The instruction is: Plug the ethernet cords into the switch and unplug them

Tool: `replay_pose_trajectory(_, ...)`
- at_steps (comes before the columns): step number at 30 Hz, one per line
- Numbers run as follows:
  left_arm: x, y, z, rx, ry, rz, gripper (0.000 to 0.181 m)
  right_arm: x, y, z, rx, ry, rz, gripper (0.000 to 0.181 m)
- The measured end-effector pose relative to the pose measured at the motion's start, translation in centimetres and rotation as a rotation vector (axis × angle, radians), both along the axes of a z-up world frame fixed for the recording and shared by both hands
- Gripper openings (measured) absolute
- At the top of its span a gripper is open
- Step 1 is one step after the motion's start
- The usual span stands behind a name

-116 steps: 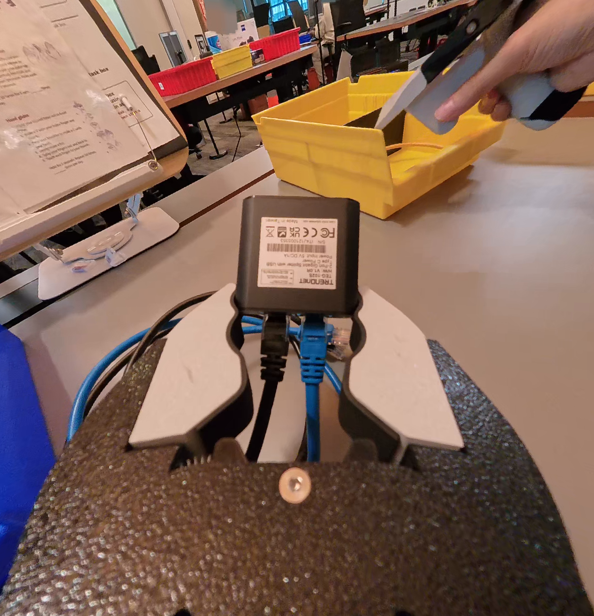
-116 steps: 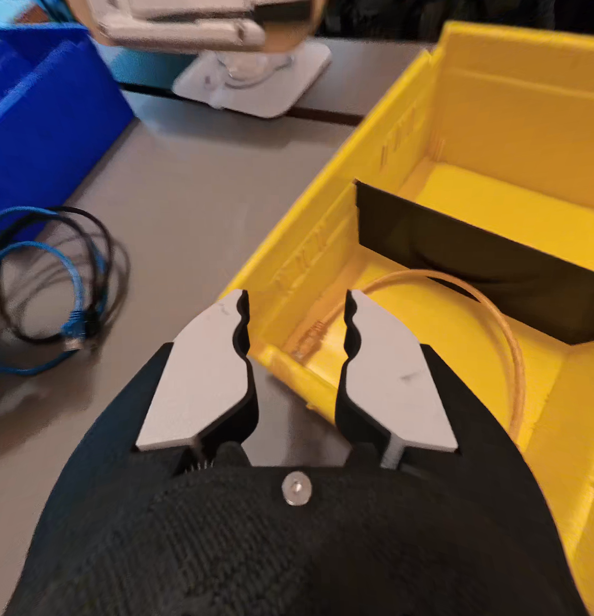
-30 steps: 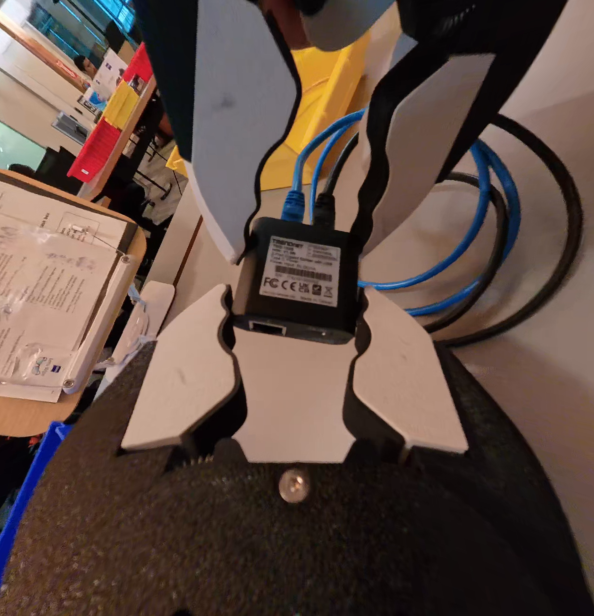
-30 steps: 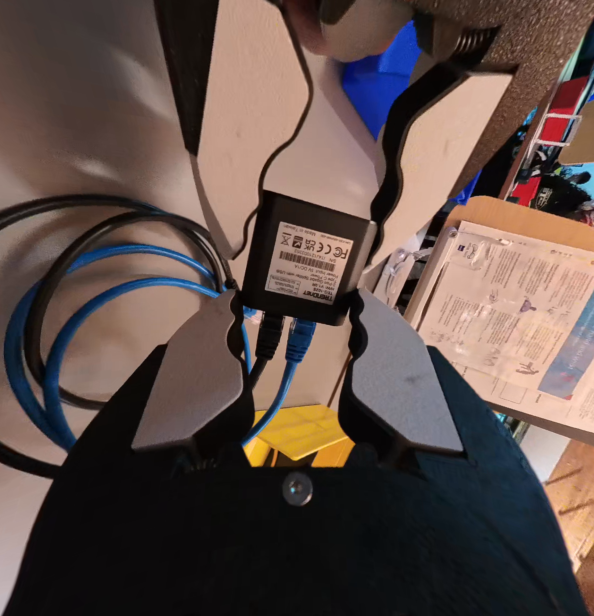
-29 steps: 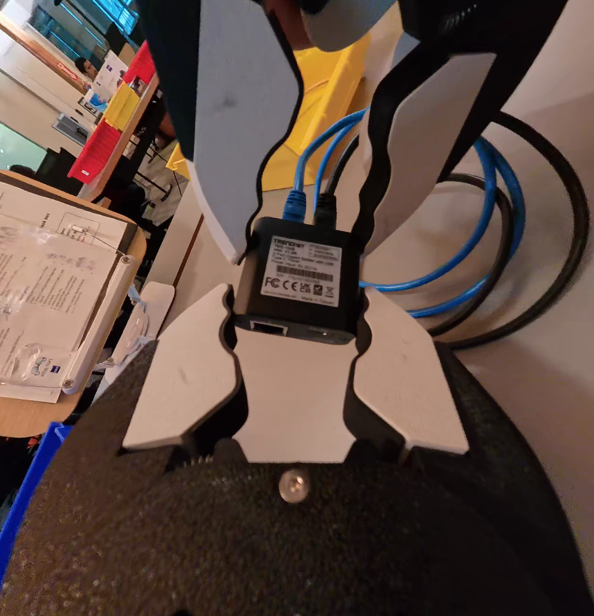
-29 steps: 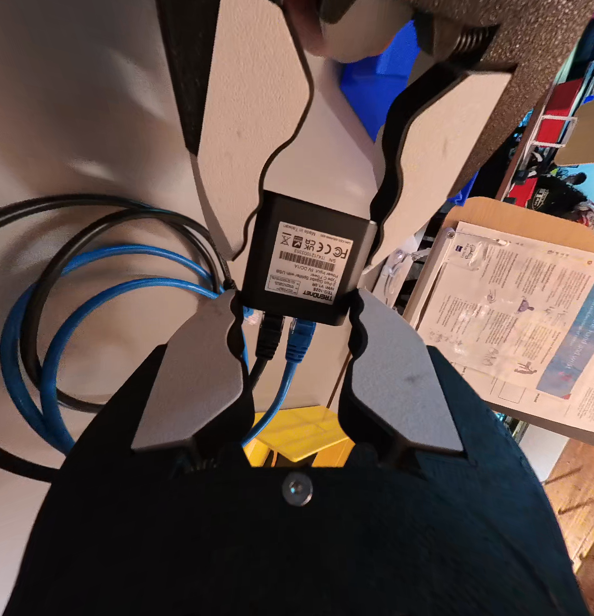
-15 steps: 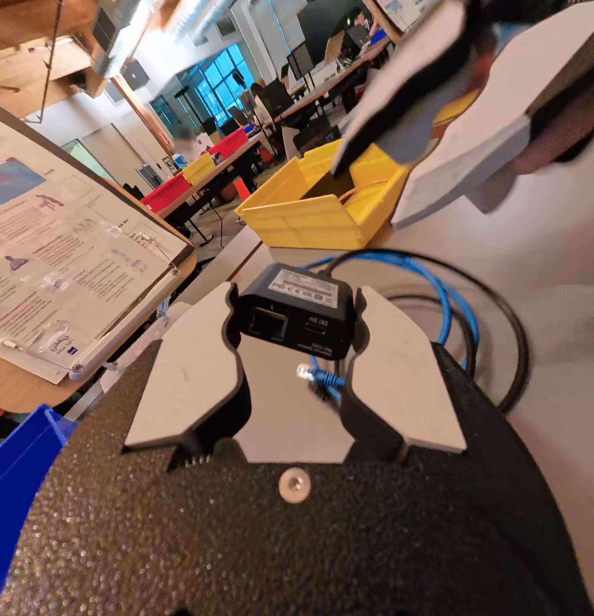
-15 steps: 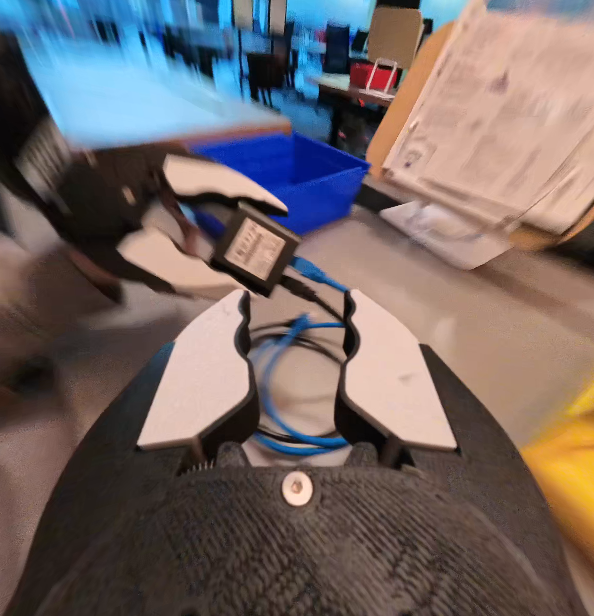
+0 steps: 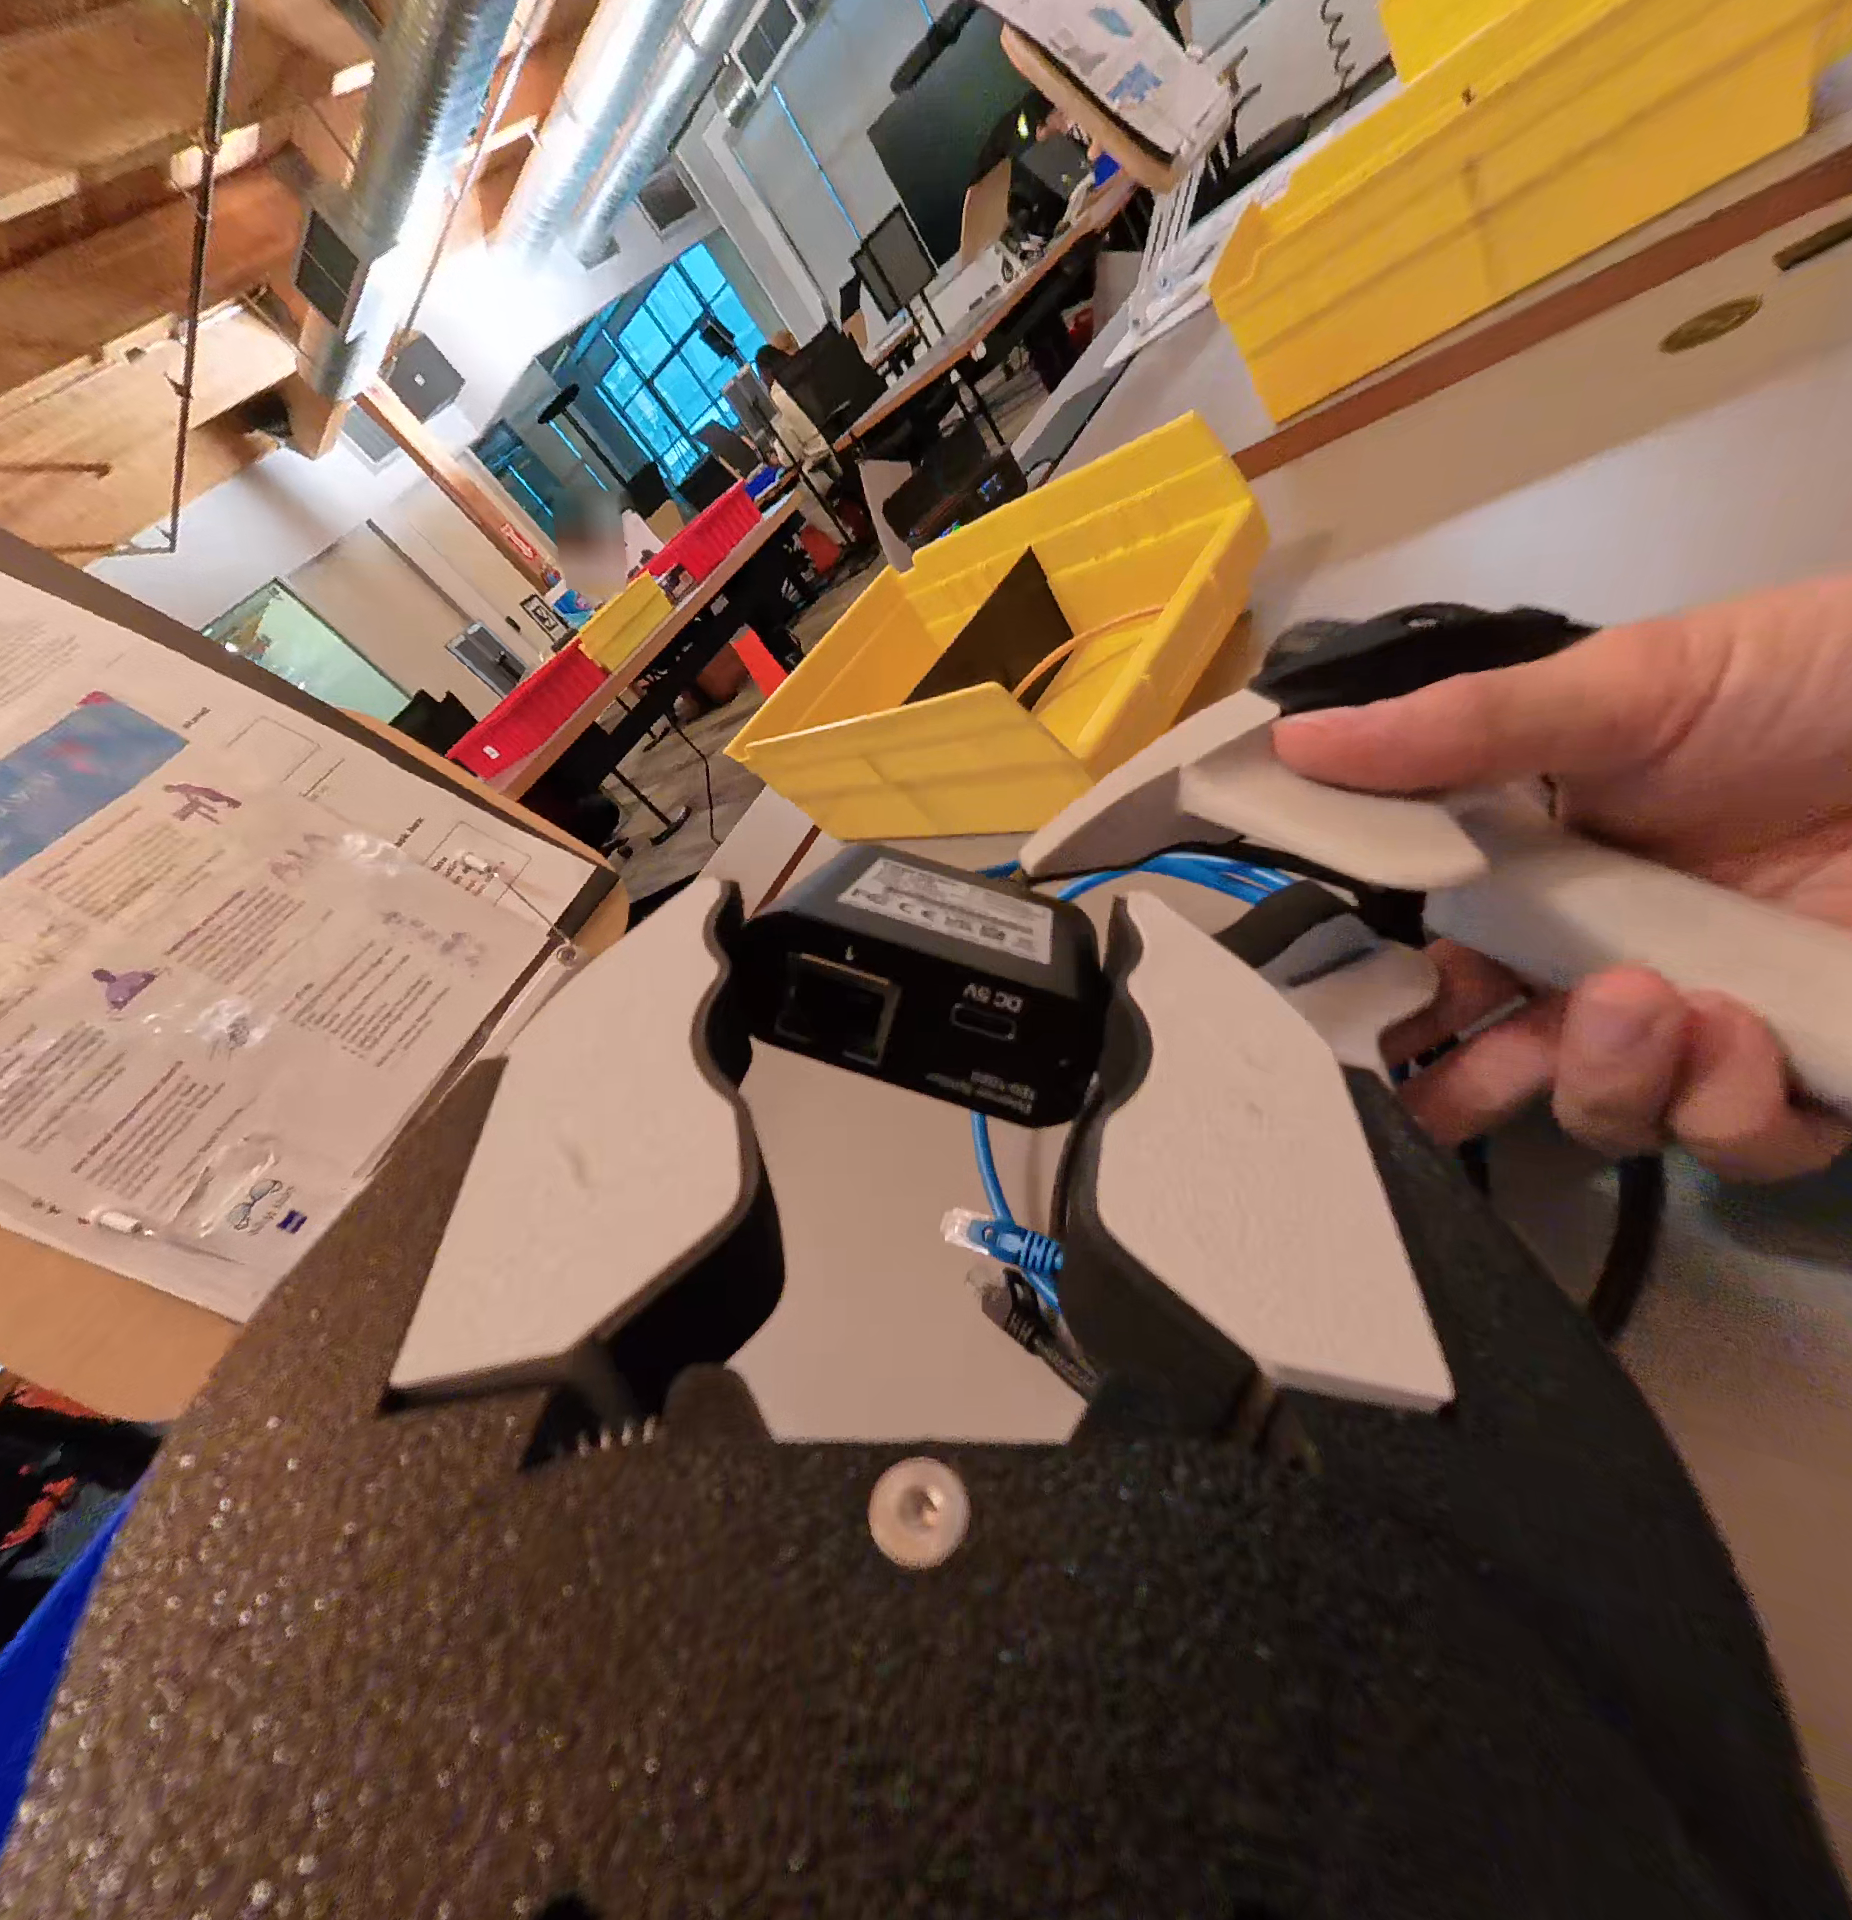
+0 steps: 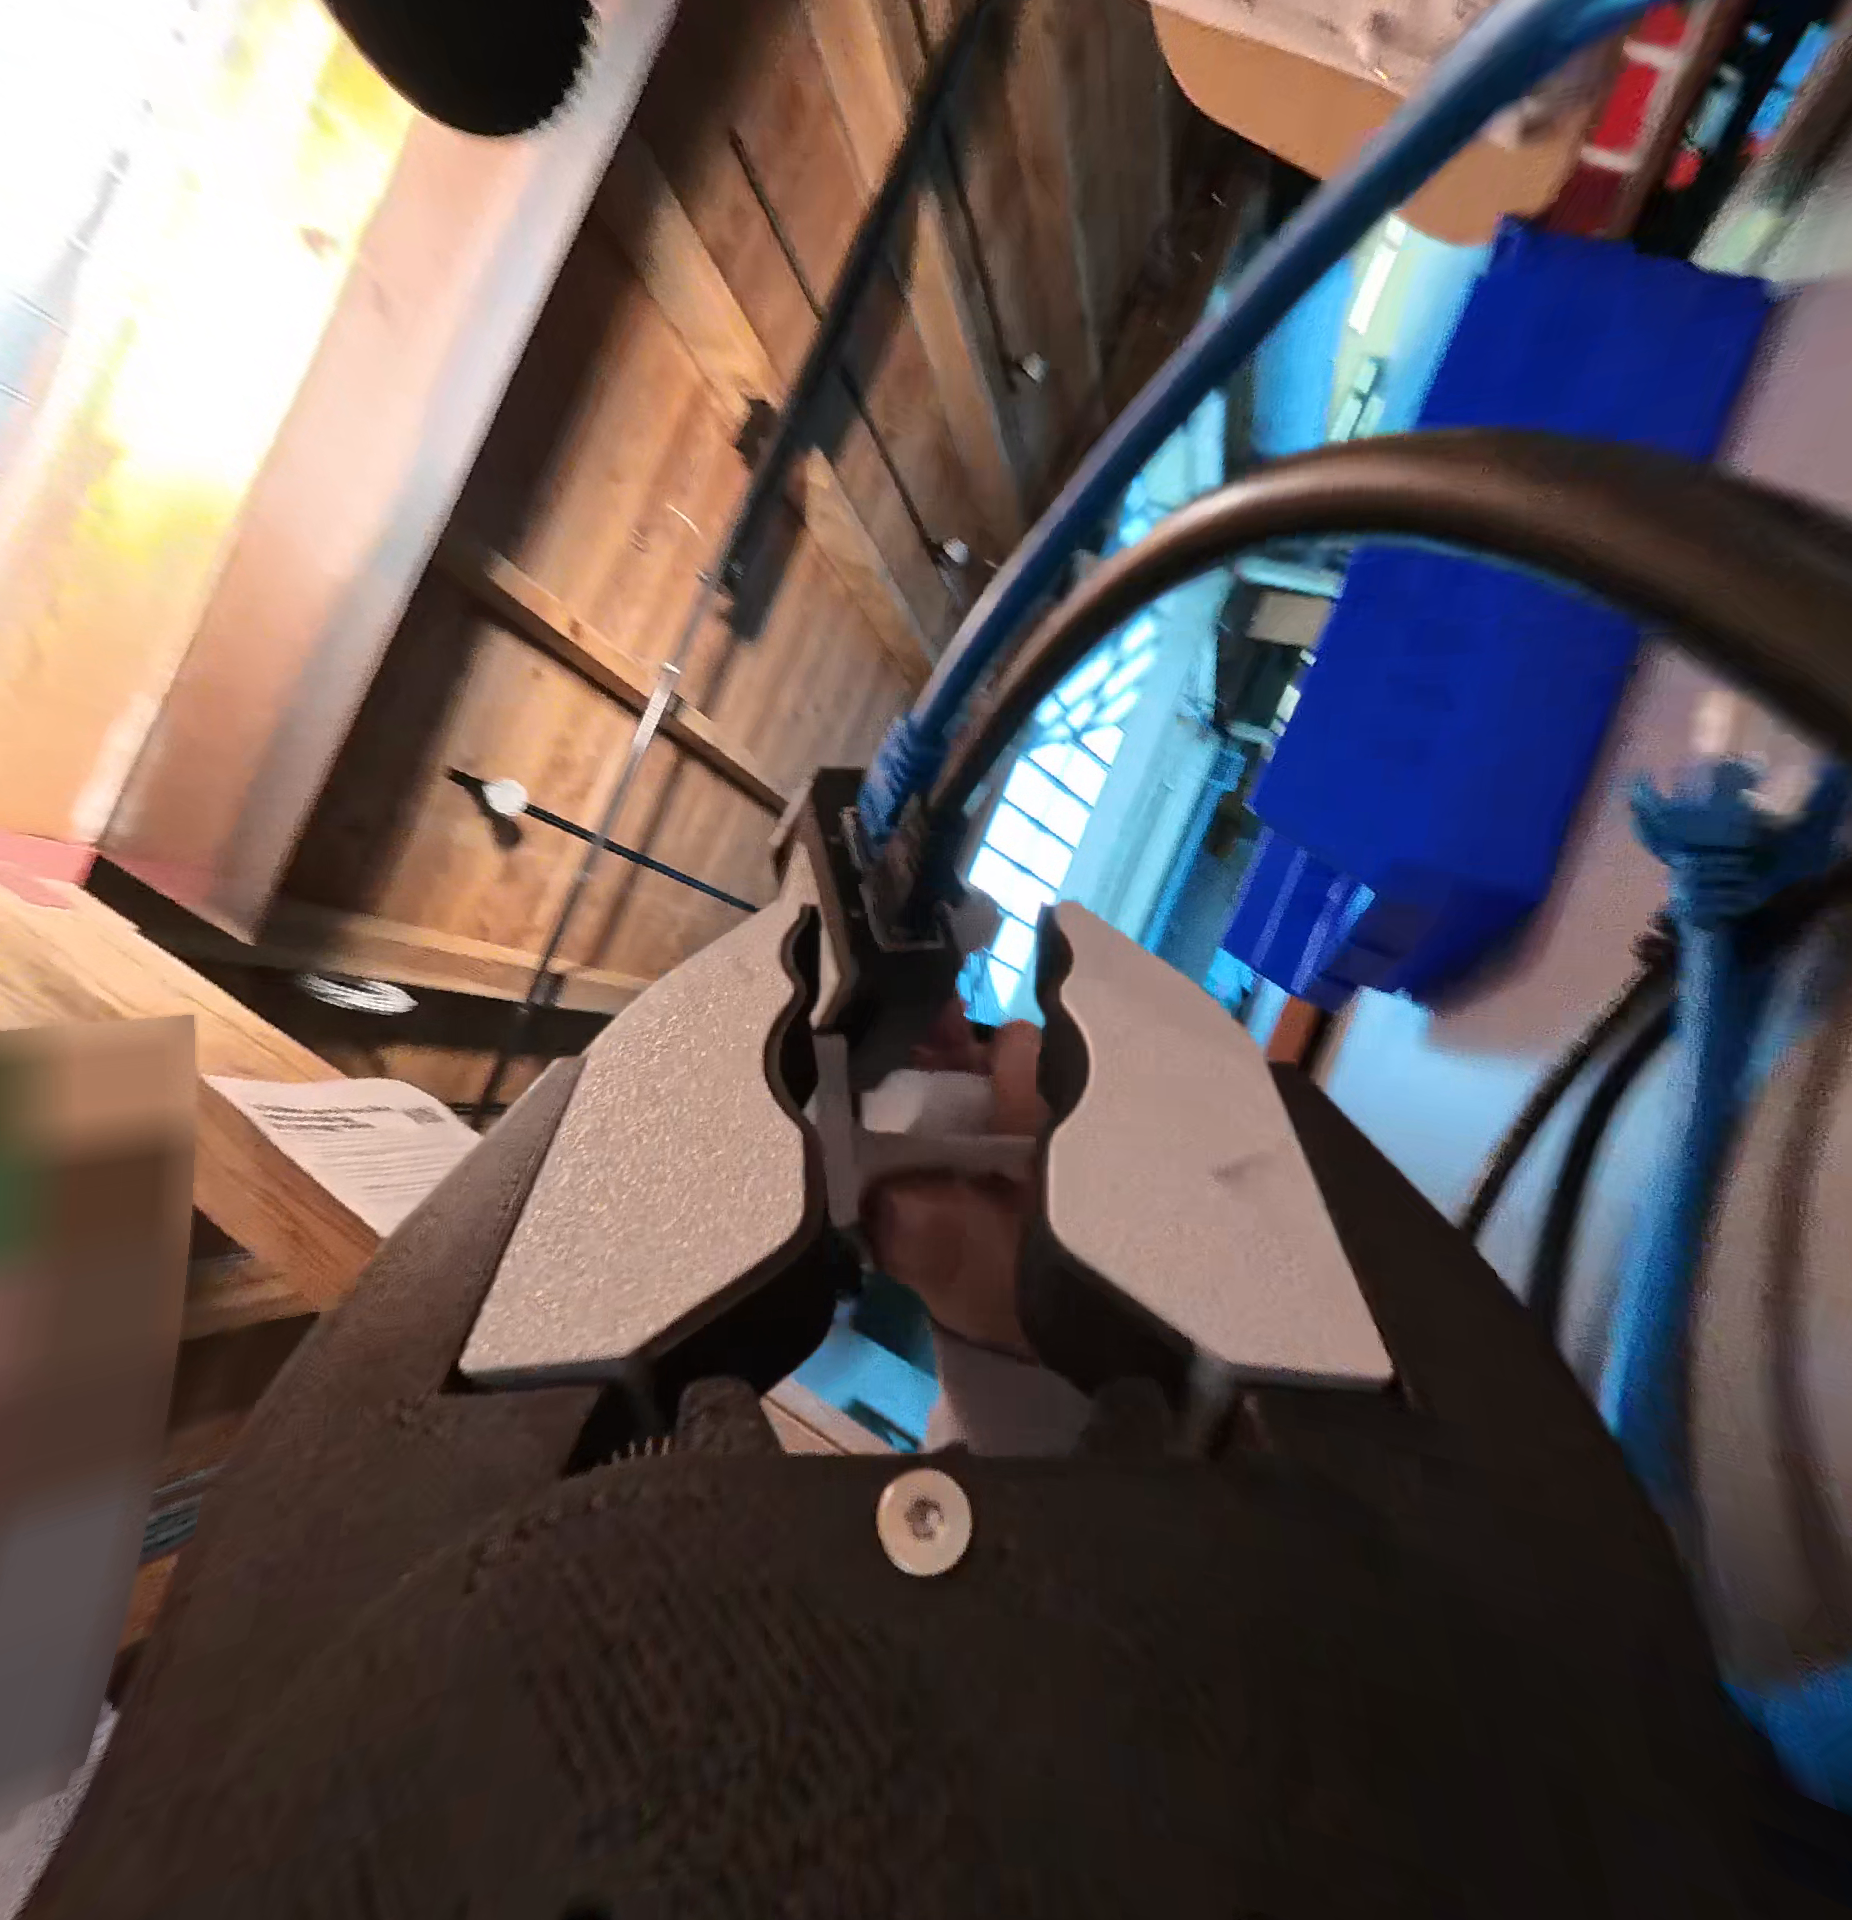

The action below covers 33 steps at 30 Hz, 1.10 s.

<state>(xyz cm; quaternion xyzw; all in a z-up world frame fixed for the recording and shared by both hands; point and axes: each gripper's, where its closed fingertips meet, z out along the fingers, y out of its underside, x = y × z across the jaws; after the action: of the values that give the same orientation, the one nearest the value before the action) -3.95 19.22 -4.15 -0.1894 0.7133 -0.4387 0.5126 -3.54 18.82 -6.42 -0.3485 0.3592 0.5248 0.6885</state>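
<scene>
My left gripper (image 9: 927, 925) is shut on the black switch (image 9: 932, 1008) and holds it above the grey table (image 9: 1524, 520). The switch's near face shows an empty port. A blue cord (image 9: 1192, 873) and a black cord (image 9: 1628, 1236) run from its far side. A loose blue plug (image 9: 995, 1236) and a loose black plug (image 9: 1015, 1309) lie under it. My right gripper (image 9: 1223, 904), in a hand, is open just behind the switch, around the cords. In the blurred right wrist view the right gripper (image 10: 922, 935) faces the switch (image 10: 849, 904) edge-on, with the blue plug (image 10: 901, 769) and the black cord (image 10: 1369, 488) in it.
A yellow bin (image 9: 901, 748) with an orange cord stands beyond the switch. A paper stand (image 9: 226, 935) rises at the left. A blue bin (image 9: 18, 1683) sits at the lower left and also shows in the right wrist view (image 10: 1473, 675). More yellow bins (image 9: 1524, 177) sit far right. My left and right fingertips are right by each other.
The right gripper let go of the switch's cord end, swung away, and has come back low behind the switch. The left gripper kept hold and tilted the switch's empty port toward its camera.
</scene>
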Motion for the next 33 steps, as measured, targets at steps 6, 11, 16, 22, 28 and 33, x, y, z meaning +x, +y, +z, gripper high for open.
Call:
replay_pose_trajectory(6,-0.1,-0.7,0.6,-0.124,-0.030,-0.064,0.065,0.4,-0.4,1.4,0.025,-0.095,-0.101,0.023)
replay_pose_trajectory(11,-0.2,0.0,0.0,-0.083,-0.031,-0.062,0.066,0.0,-0.8,2.4,-0.155,-0.382,-0.141,0.015)
replay_pose_trajectory(16,-0.5,-0.1,-0.5,-0.033,-0.040,-0.082,0.066,-0.6,-1.2,3.2,-0.353,-0.642,-0.162,0.015)
replay_pose_trajectory(22,0.2,-0.7,-1.7,0.022,-0.051,-0.051,0.074,-1.7,-1.0,3.4,-0.477,-0.783,-0.175,0.015)
replay_pose_trajectory(28,1.0,-0.1,-2.5,0.007,-0.034,0.011,0.074,-1.6,-0.9,3.1,-0.515,-0.788,-0.210,0.015)
replay_pose_trajectory(33,1.1,-0.5,-2.1,-0.075,-0.029,0.002,0.074,-1.3,-1.0,3.5,-0.530,-0.865,-0.289,0.015)
